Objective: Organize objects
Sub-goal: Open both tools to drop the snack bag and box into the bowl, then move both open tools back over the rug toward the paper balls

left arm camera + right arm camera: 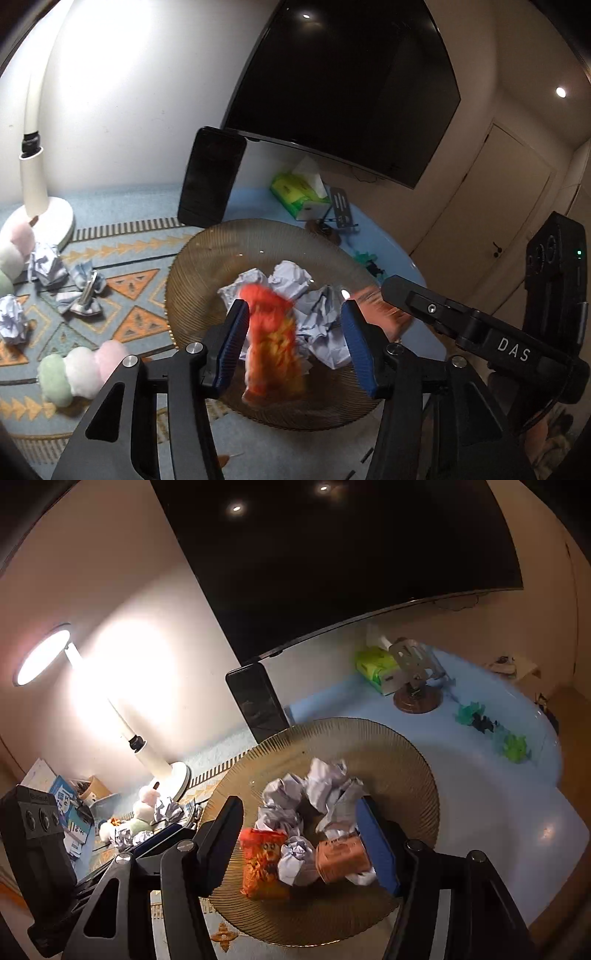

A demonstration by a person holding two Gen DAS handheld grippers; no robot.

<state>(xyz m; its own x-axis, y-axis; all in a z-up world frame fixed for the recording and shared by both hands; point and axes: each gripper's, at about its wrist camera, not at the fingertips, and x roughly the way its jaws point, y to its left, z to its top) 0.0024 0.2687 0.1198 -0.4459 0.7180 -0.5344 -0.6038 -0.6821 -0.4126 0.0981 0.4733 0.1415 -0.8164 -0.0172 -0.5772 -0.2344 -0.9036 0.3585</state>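
Amber ribbed glass fills the middle of both views: a wide plate (399, 760) on the table, already carrying a heap of crumpled paper balls (325, 786). Over it hangs the left gripper (293, 339), jaws apart, and between them a blurred orange-red snack packet (271, 343) is in mid-air, neither pad pressing on it. From the right wrist view the packet sits on the plate's near side. The right gripper (299, 842) stands released too, jaws spread over the pile; a small salmon-pink box (341, 858) lies on the plate just beside its blue pad, whether touching it I cannot tell. Off to the left, on the patterned mat (136, 295), more paper balls (13, 319) and pastel plush skewers (79, 373) wait near the white lamp base (55, 218).
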